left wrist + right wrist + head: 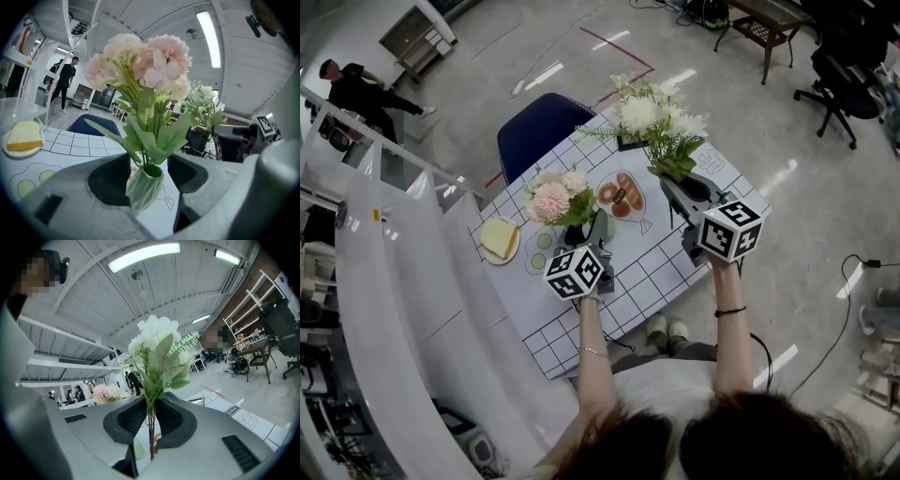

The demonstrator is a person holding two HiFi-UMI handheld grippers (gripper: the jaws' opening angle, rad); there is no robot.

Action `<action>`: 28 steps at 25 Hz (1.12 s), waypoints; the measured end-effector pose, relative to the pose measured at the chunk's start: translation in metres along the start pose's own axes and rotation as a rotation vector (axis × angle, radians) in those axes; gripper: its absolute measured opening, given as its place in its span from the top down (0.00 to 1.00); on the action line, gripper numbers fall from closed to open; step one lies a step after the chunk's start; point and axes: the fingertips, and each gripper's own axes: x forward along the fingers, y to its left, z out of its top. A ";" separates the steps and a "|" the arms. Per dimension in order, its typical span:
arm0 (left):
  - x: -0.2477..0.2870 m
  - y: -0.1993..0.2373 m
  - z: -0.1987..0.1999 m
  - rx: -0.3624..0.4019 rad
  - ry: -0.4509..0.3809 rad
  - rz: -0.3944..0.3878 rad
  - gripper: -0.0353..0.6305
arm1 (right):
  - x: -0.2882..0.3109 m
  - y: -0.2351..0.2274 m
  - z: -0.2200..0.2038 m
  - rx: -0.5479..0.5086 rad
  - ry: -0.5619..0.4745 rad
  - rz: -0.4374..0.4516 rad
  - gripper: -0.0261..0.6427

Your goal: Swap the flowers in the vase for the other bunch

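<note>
Quick count: 1 vase (143, 187), 2 bunches (1 pink bunch (551, 199) in the vase, 1 white bunch (656, 117) right of it), 1 plate (23, 153) left of it, 1 chair (539, 127) behind.

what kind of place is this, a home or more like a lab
Probably a lab or workshop hall, not a home: a bare concrete floor with tape lines, an office chair off to the side, and long strip lights on a high ceiling.

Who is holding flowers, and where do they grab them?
The right tool pinches the white flowers by their stems. The left tool is open around the vase, holding nothing.
</note>
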 end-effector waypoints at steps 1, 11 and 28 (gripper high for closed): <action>0.001 -0.001 0.000 0.006 0.000 -0.004 0.59 | 0.000 -0.001 0.000 0.000 0.000 -0.002 0.88; 0.005 0.000 0.005 0.060 -0.010 0.011 0.67 | 0.000 -0.006 0.001 0.003 0.001 -0.006 0.88; 0.002 -0.002 0.014 0.112 -0.010 0.008 0.76 | 0.006 0.000 -0.005 0.009 0.009 0.007 0.88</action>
